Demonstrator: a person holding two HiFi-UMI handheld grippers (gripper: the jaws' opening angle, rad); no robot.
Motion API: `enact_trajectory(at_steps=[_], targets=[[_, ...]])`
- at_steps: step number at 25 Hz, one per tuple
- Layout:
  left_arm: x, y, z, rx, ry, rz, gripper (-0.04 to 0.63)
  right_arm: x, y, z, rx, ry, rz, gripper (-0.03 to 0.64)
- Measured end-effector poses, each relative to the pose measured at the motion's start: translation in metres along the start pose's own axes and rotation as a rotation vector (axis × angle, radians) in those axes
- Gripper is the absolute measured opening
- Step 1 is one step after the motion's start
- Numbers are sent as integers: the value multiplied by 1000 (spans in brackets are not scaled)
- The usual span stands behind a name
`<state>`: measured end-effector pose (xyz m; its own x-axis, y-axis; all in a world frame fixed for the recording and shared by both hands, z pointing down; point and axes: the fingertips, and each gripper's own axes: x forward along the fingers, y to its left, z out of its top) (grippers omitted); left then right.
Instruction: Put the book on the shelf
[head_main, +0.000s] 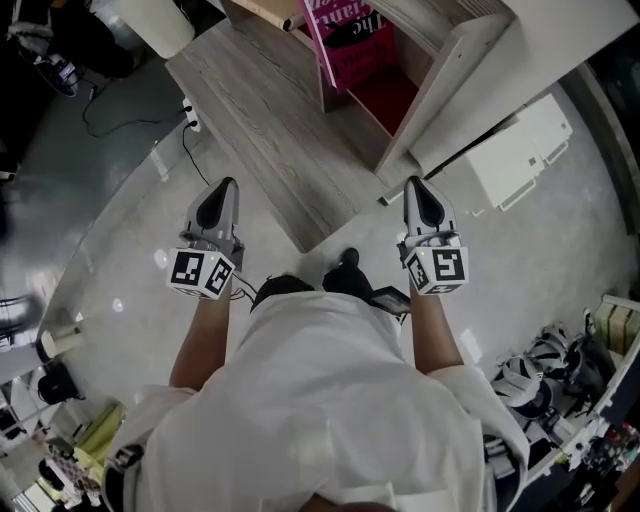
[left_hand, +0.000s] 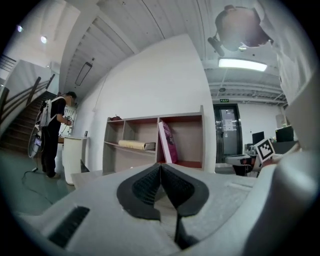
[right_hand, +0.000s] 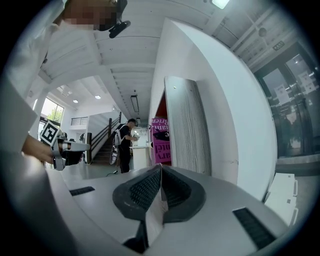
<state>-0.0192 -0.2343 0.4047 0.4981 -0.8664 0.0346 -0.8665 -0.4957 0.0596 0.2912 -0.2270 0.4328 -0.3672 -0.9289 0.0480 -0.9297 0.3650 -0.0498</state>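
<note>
A pink book (head_main: 348, 35) stands tilted in the right compartment of the wooden shelf (head_main: 455, 65), with nothing holding it. The left gripper view shows that book (left_hand: 167, 141) leaning against the divider of the shelf (left_hand: 150, 122). From the right gripper view only the book's pink cover (right_hand: 161, 141) shows beside the shelf's end panel (right_hand: 186, 130). My left gripper (head_main: 218, 205) is shut and empty, held low, well short of the shelf. My right gripper (head_main: 424, 200) is shut and empty too, near the shelf's corner.
A low wooden platform (head_main: 270, 120) runs from the shelf toward me. A white box (head_main: 520, 150) lies on the floor at the right. A person (left_hand: 52, 135) stands at a white counter (left_hand: 72, 155) far left. A rolled item (left_hand: 132, 145) rests on the shelf's middle board.
</note>
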Motion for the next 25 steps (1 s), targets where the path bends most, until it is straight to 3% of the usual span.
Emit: enact_trajectory(at_steps=[3, 6, 17, 25], targets=[[-8, -1, -2, 5, -10, -55, 18, -11, 18, 4, -24, 3, -20, 18], [-32, 6, -4, -37, -23, -101, 17, -22, 47, 8, -41, 5, -42, 18], [-155, 43, -20, -44, -12, -197, 17, -63, 200, 2, -80, 3, -64, 18], [-207, 28, -53, -73, 29, -267, 17, -98, 252, -24, -54, 82, -46, 18]])
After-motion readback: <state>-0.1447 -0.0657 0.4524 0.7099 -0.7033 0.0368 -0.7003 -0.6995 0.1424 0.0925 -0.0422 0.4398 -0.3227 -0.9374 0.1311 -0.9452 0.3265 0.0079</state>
